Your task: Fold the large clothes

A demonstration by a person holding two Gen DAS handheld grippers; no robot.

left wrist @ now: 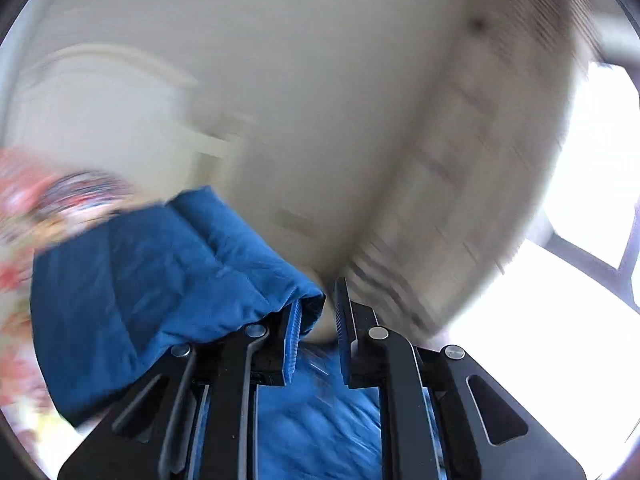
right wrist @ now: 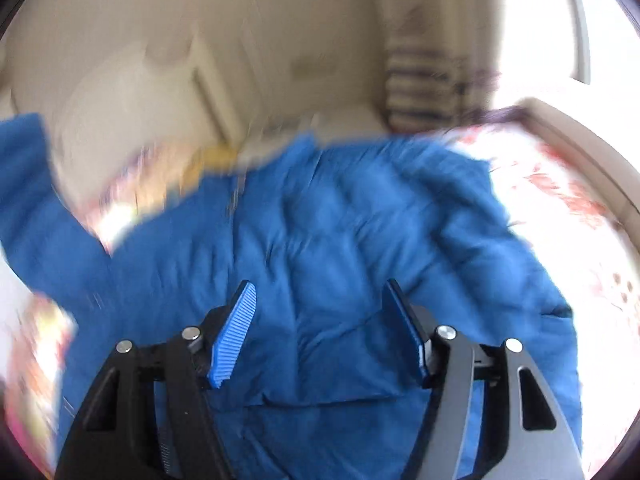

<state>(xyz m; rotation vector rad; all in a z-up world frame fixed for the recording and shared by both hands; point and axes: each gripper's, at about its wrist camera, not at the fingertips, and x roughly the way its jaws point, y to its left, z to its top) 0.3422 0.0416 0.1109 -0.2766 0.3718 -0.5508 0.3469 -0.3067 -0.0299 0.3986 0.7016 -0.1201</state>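
Note:
A blue quilted jacket [right wrist: 340, 248] lies spread on a floral bedspread [right wrist: 560, 184] in the right wrist view. My right gripper [right wrist: 320, 320] is open and empty, held above the middle of the jacket. In the left wrist view my left gripper [left wrist: 318, 320] is raised and points at the ceiling. A fold of the jacket [left wrist: 160, 280] drapes over its left finger and hangs down below it. Its blue pads stand a small gap apart with fabric at the left pad. Both views are motion blurred.
A cream wall and a white door [left wrist: 100, 112] stand behind the bed. A bright window [right wrist: 560, 20] is at the right. The bed's cream frame [right wrist: 592, 148] runs along the far right edge.

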